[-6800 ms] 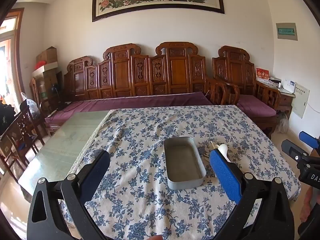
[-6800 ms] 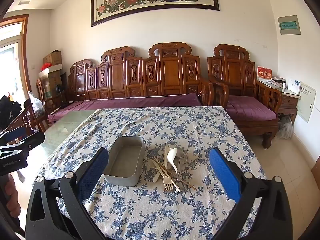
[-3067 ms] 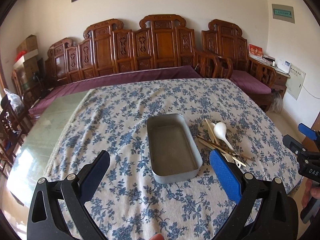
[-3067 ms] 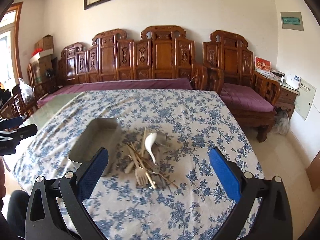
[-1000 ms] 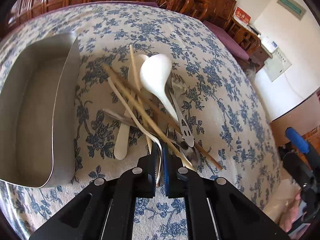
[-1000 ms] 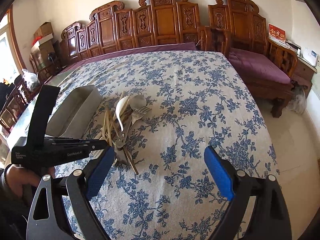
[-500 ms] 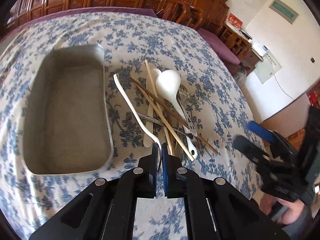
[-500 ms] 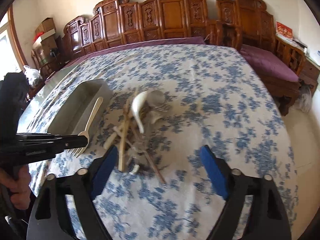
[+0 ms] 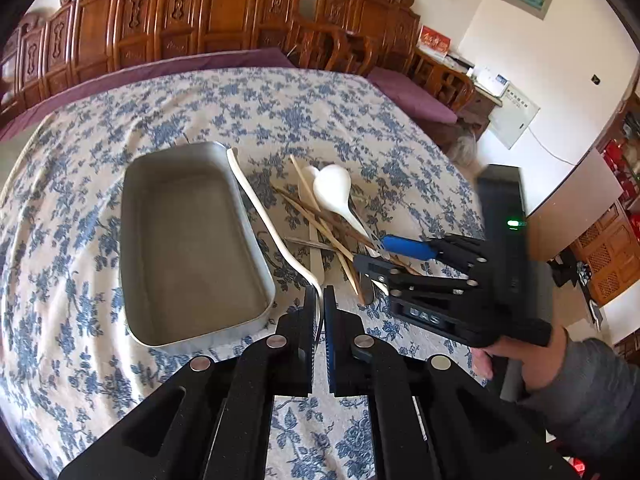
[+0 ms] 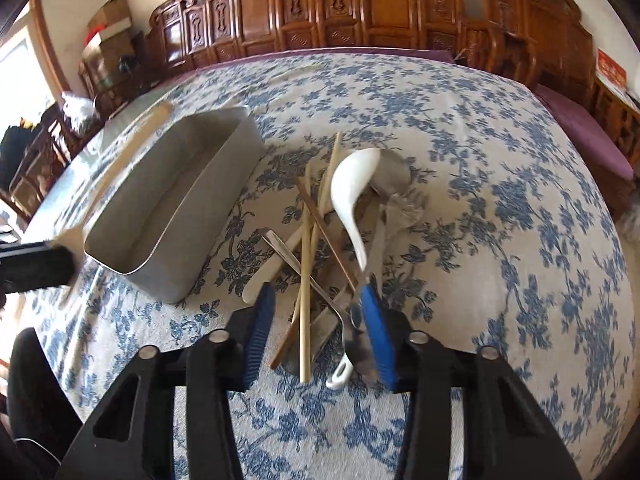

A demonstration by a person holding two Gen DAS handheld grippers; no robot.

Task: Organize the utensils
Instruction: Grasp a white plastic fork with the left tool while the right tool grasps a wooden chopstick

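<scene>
The tablecloth (image 9: 360, 120) is off-white with a dense blue floral print, and on it sits a plain dull-grey metal tray (image 9: 188, 240) beside a pile of pale tan chopsticks (image 10: 306, 264), a glossy white spoon (image 10: 352, 196) and silvery metal cutlery (image 10: 304, 272). Both grippers are matte black with bright blue finger pads (image 10: 376, 328), and the left gripper (image 9: 319, 320) holds a cream-white fork (image 9: 264, 216). Behind the table, the carved bench (image 9: 224, 8) is reddish-brown wood with a plum-purple cushion (image 9: 160, 72).

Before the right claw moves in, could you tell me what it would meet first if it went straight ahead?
Probably the pile of mixed utensils: pale wooden chopsticks and a metal handle already lie between its open blue pads, though height above them is unclear.
</scene>
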